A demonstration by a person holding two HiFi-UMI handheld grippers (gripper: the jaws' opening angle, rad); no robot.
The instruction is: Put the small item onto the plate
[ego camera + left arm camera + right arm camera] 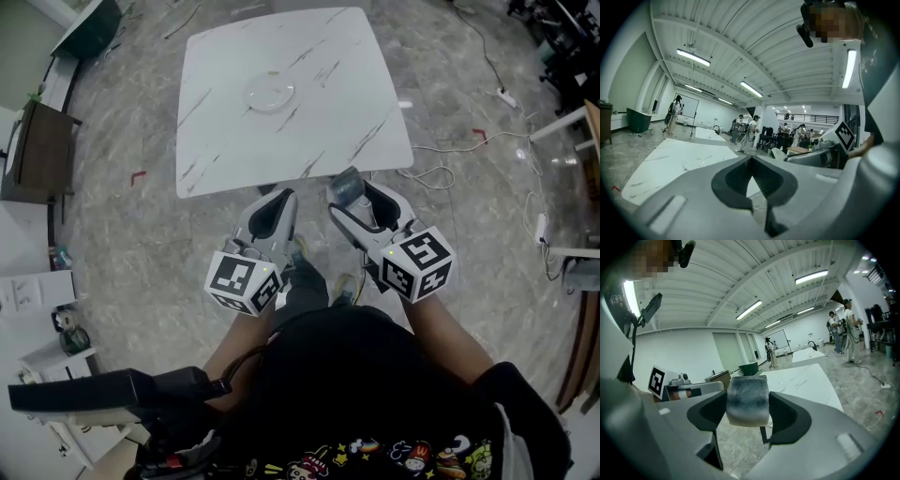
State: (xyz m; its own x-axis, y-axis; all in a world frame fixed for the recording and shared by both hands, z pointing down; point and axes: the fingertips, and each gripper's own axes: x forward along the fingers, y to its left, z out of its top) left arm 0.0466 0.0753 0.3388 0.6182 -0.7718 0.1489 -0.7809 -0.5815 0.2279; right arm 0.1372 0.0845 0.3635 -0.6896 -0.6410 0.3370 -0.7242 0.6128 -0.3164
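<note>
The person stood at the near edge of the white marbled table [323, 122], holding both grippers out low in front. The right gripper [348, 190] was clamped on the small item [344, 184], a greyish block with rounded sides and dark smudging. In the right gripper view the block [747, 399] sat squarely between the two jaws, filling the gap. The left gripper [277, 199] held nothing. In the left gripper view its jaws met at the tips, with only floor and table beyond.

From above, both sets of tips lay just short of the table's near edge, the right one almost over it. The plate [270, 95] lay well in from every edge, near the middle of the top and a little toward the far side, well apart from the held block. The tabletop around it was bare.

The grey veined floor [141, 244] was open on the left of the table. A dark cabinet [42, 150] stood well off at that side. On the right, white cables [450, 147] trailed across the floor near the table's corner.
</note>
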